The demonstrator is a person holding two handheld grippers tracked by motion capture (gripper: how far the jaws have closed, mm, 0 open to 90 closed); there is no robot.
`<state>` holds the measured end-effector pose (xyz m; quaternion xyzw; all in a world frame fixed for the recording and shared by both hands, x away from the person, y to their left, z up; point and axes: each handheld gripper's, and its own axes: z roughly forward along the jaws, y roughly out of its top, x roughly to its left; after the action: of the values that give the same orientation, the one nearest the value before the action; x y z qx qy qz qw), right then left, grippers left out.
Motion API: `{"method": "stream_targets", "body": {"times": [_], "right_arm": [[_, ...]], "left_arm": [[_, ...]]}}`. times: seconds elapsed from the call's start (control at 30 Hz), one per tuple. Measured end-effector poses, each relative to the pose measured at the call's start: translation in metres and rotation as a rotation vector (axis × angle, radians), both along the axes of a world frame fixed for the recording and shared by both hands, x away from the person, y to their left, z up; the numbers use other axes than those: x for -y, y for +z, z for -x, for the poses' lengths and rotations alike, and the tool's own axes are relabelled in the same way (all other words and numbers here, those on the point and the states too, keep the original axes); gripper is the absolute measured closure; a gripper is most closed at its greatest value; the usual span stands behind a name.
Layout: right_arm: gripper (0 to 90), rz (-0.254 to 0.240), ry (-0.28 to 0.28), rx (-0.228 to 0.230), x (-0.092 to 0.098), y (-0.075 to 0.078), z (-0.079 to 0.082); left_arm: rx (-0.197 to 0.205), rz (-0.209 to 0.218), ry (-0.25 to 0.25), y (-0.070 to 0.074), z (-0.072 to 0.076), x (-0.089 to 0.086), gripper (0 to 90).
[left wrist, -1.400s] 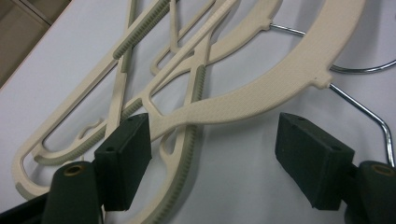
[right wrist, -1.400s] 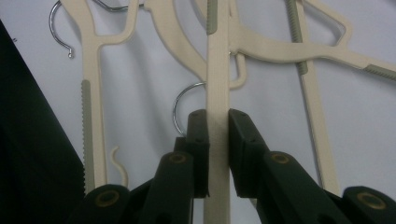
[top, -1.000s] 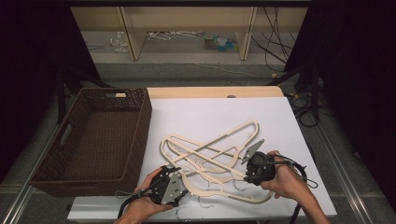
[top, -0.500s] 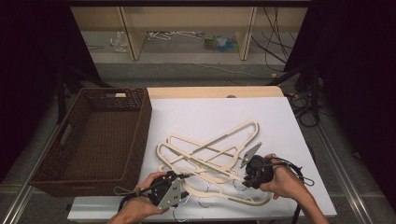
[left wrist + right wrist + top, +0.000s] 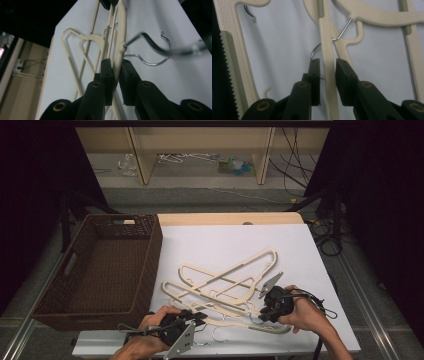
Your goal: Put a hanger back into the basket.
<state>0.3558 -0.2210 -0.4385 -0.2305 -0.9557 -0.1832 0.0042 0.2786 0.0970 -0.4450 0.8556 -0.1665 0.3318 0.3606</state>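
Note:
Several cream plastic hangers (image 5: 220, 285) with metal hooks lie tangled on the white table. At the pile's near left end, my left gripper (image 5: 197, 316) has just closed. In the left gripper view the left gripper (image 5: 117, 66) is shut on a cream hanger arm (image 5: 121, 37), and a wire hook (image 5: 155, 60) curls to the right of it. My right gripper (image 5: 264, 306) is at the pile's near right end. Its jaws (image 5: 327, 62) have just been opening and stand on both sides of a cream hanger bar (image 5: 325, 37), with thin gaps at the pads.
A dark wicker basket (image 5: 152, 265) stands at the table's left, close to the pile. The white table top (image 5: 225, 240) runs bare behind the hangers. The table's front edge is just below both hands. Shelves and cables lie on the floor beyond.
My left gripper has closed on a hanger arm and lifted a little at the pile's near left. The right hand has dropped slightly and its jaws have eased apart around the bar.

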Motion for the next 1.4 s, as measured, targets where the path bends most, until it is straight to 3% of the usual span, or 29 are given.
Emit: {"method": "stream_targets", "body": {"times": [0.07, 0.17, 0.23, 0.27, 0.3, 0.37, 0.4, 0.47, 0.5, 0.53, 0.63, 0.67, 0.7, 0.77, 0.8, 0.93, 1.0, 1.1, 1.13, 1.17, 1.2, 1.27, 1.3, 1.33, 1.4], "right_arm": [[66.5, -0.026, -0.019, 0.014, 0.003, 0.004, -0.001], [51.3, -0.159, -0.135, 0.113, 0.022, 0.027, -0.007], [42.7, -0.228, -0.207, 0.194, 0.03, 0.037, -0.009], [42.7, -0.228, -0.207, 0.194, 0.03, 0.037, -0.009], [42.8, -0.258, -0.233, 0.23, 0.037, 0.043, -0.011], [40.9, -0.317, -0.299, 0.261, 0.051, 0.054, -0.013], [37.9, -0.351, -0.348, 0.302, 0.062, 0.059, -0.015], [37.2, -0.372, -0.388, 0.321, 0.068, 0.06, -0.015], [36.9, -0.382, -0.4, 0.345, 0.071, 0.06, -0.016], [36.6, -0.389, -0.409, 0.359, 0.073, 0.061, -0.016], [34.6, -0.413, -0.423, 0.397, 0.078, 0.06, -0.017], [33.9, -0.412, -0.429, 0.408, 0.079, 0.06, -0.017], [33.4, -0.409, -0.439, 0.409, 0.081, 0.06, -0.018], [32.7, -0.406, -0.442, 0.408, 0.082, 0.058, -0.019], [32.5, -0.393, -0.449, 0.42, 0.087, 0.054, -0.02], [32.3, -0.385, -0.464, 0.397, 0.093, 0.045, -0.021], [32.3, -0.389, -0.456, 0.403, 0.094, 0.043, -0.021], [31.7, -0.379, -0.459, 0.397, 0.095, 0.04, -0.021], [31.6, -0.375, -0.439, 0.401, 0.095, 0.037, -0.021], [31.6, -0.375, -0.439, 0.401, 0.095, 0.037, -0.021], [31.5, -0.374, -0.443, 0.398, 0.094, 0.036, -0.02], [31.5, -0.365, -0.424, 0.405, 0.092, 0.034, -0.019], [31.3, -0.362, -0.424, 0.4, 0.09, 0.031, -0.018], [31.3, -0.36, -0.413, 0.4, 0.088, 0.03, -0.017], [31.3, -0.359, -0.413, 0.397, 0.087, 0.029, -0.017]], "left_arm": [[0.055, -0.021, -0.013, 0.007, 0.002, 0.001, 85.1], [0.057, 0.004, -0.027, 0.014, 0.005, 0.0, 85.7], [0.058, -0.017, -0.03, 0.018, 0.006, -0.001, 85.8], [0.058, -0.017, -0.03, 0.018, 0.006, -0.001, 85.7], [0.042, 0.018, -0.023, 0.019, 0.006, -0.001, 85.7], [0.037, 0.031, -0.019, 0.024, 0.008, -0.001, 85.8], [0.012, 0.045, -0.009, 0.031, 0.01, -0.001, 85.7], [-0.033, 0.074, 0.0, 0.039, 0.012, -0.002, 85.7], [-0.04, 0.063, 0.004, 0.045, 0.012, -0.004, 85.7], [-0.077, 0.097, 0.014, 0.049, 0.013, -0.005, 85.7], [-0.146, 0.143, 0.042, 0.062, 0.015, -0.011, 85.8], [-0.146, 0.143, 0.042, 0.062, 0.015, -0.011, 85.8], [-0.217, 0.205, 0.067, 0.069, 0.016, -0.015, 85.8], [-0.234, 0.22, 0.075, 0.073, 0.017, -0.017, 85.8], [-0.262, 0.265, 0.104, 0.082, 0.017, -0.023, 85.8], [-0.35, 0.376, 0.151, 0.096, 0.015, -0.036, 85.8], [-0.362, 0.392, 0.16, 0.1, 0.014, -0.04, 85.8], [-0.435, 0.459, 0.196, 0.108, 0.01, -0.05, 85.8], [-0.478, 0.489, 0.222, 0.112, 0.007, -0.056, 85.8], [-0.478, 0.489, 0.222, 0.112, 0.007, -0.056, 85.8], [-0.515, 0.516, 0.245, 0.114, 0.005, -0.06, 85.8], [-0.546, 0.546, 0.275, 0.118, 0.002, -0.066, 85.8], [-0.59, 0.589, 0.299, 0.122, -0.004, -0.073, 85.8], [-0.59, 0.589, 0.299, 0.122, -0.004, -0.073, 85.8], [-0.634, 0.624, 0.319, 0.125, -0.01, -0.08, 85.8]]}}
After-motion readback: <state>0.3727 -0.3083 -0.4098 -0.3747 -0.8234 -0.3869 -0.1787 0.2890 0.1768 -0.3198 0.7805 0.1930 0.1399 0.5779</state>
